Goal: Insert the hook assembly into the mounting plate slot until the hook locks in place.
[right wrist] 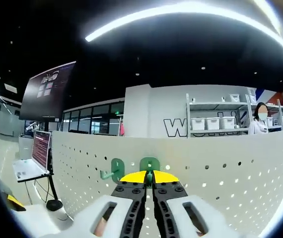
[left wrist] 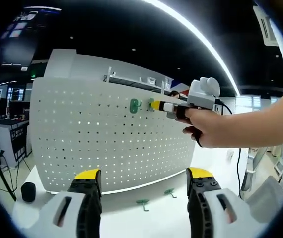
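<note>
On the worktop: white pegboard [left wrist: 111, 134] stands upright, rows of holes across it.
Worktop [left wrist: 131, 218]: white, two loose green hooks [left wrist: 143, 203] lie in front of the pegboard base.
Right gripper [right wrist: 149, 176]: at the pegboard's upper part, yellow-tipped fingers [right wrist: 134, 177] pressed together, pinching a green hook [right wrist: 150, 166] against the board.
Left gripper [left wrist: 144, 174]: low, near the worktop, fingers spread, nothing between them.
Mounted hook [right wrist: 112, 171]: green, on the board just left of the pinched one.
</note>
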Available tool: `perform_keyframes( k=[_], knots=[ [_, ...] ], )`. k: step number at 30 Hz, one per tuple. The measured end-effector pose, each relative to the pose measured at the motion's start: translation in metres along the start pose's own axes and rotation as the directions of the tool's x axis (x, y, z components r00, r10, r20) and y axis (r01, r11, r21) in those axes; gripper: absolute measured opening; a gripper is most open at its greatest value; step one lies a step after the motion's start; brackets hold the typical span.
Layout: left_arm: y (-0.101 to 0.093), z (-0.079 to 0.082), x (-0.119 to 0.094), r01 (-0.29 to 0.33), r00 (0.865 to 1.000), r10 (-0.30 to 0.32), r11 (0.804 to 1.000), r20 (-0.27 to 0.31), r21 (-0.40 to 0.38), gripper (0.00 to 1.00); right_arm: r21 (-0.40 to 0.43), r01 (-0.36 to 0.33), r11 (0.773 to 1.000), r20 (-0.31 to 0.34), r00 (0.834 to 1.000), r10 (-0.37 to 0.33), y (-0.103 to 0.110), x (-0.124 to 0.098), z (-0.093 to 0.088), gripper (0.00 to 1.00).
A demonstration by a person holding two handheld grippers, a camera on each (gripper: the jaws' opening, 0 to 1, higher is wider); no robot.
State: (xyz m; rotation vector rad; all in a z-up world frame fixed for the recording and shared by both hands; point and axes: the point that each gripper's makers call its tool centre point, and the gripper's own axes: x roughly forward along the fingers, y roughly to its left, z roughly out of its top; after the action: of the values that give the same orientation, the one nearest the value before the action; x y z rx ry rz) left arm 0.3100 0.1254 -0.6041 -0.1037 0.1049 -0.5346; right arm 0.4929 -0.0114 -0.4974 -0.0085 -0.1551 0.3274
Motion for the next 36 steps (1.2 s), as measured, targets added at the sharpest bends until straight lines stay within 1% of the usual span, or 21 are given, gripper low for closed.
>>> perform_keyframes(
  k=[5, 7, 10, 12, 14, 16, 20, 22, 28, 30, 31, 32, 35, 36],
  knots=[
    [0.003, -0.002, -0.001, -0.005, 1.0, 0.005, 1.0, -0.009, -0.001, 0.71, -0.002, -0.004, 1.0, 0.001, 1.0, 0.004, 0.0, 0.003, -0.001, 0.02],
    [0.004, 0.0, -0.001, 0.003, 1.0, -0.003, 1.0, 0.005, -0.018, 0.72, 0.009, -0.002, 1.0, 0.002, 1.0, 0.002, -0.001, 0.004, -0.001, 0.02],
    [0.004, 0.001, -0.001, 0.001, 1.0, -0.001, 1.0, 0.004, -0.012, 0.72, 0.0, -0.002, 1.0, 0.0, 1.0, 0.002, 0.001, 0.004, -0.001, 0.02],
    [0.004, 0.0, 0.0, 0.003, 1.0, -0.003, 1.0, 0.0, -0.012, 0.72, -0.007, 0.001, 1.0, -0.016, 1.0, -0.001, 0.003, 0.006, -0.004, 0.02],
    [0.003, 0.0, 0.0, 0.005, 1.0, -0.005, 1.0, -0.003, -0.011, 0.72, -0.008, 0.006, 1.0, -0.016, 1.0, -0.006, 0.004, 0.008, -0.004, 0.02],
    [0.003, -0.001, -0.001, 0.006, 1.0, -0.006, 1.0, -0.005, -0.009, 0.72, -0.013, 0.021, 1.0, -0.017, 1.0, -0.022, 0.004, 0.008, -0.005, 0.02],
    [0.004, -0.003, -0.002, 0.004, 1.0, -0.004, 1.0, -0.007, -0.013, 0.72, 0.009, 0.072, 0.997, -0.026, 0.997, -0.072, 0.003, 0.01, -0.005, 0.02],
    [0.003, -0.002, -0.003, 0.005, 1.0, -0.005, 1.0, -0.008, -0.013, 0.71, -0.007, 0.091, 0.996, -0.034, 0.995, -0.091, 0.004, 0.01, -0.005, 0.02],
    [0.002, -0.004, -0.005, 0.021, 1.0, -0.021, 1.0, -0.017, -0.011, 0.7, 0.03, 0.147, 0.989, -0.048, 0.988, -0.146, 0.002, 0.01, -0.006, 0.02],
    [0.003, -0.005, -0.006, 0.019, 1.0, -0.02, 1.0, -0.016, -0.021, 0.7, 0.045, 0.149, 0.988, -0.067, 0.987, -0.146, 0.005, 0.012, -0.009, 0.04],
    [0.003, -0.005, -0.006, 0.02, 1.0, -0.02, 0.999, -0.016, -0.025, 0.7, 0.051, 0.155, 0.987, -0.067, 0.986, -0.152, 0.006, 0.012, -0.009, 0.05],
    [0.002, -0.005, -0.006, 0.023, 1.0, -0.023, 0.999, -0.017, -0.024, 0.7, 0.064, 0.175, 0.982, -0.061, 0.983, -0.171, 0.004, 0.011, -0.009, 0.04],
    [0.001, -0.003, -0.008, 0.029, 0.999, -0.029, 0.999, -0.013, -0.015, 0.69, 0.047, 0.174, 0.984, -0.06, 0.984, -0.171, 0.003, 0.012, -0.01, 0.04],
    [0.002, -0.002, -0.009, 0.028, 1.0, -0.028, 1.0, -0.011, -0.014, 0.69, 0.079, 0.179, 0.981, -0.058, 0.983, -0.174, 0.003, 0.011, -0.009, 0.04]
  ],
)
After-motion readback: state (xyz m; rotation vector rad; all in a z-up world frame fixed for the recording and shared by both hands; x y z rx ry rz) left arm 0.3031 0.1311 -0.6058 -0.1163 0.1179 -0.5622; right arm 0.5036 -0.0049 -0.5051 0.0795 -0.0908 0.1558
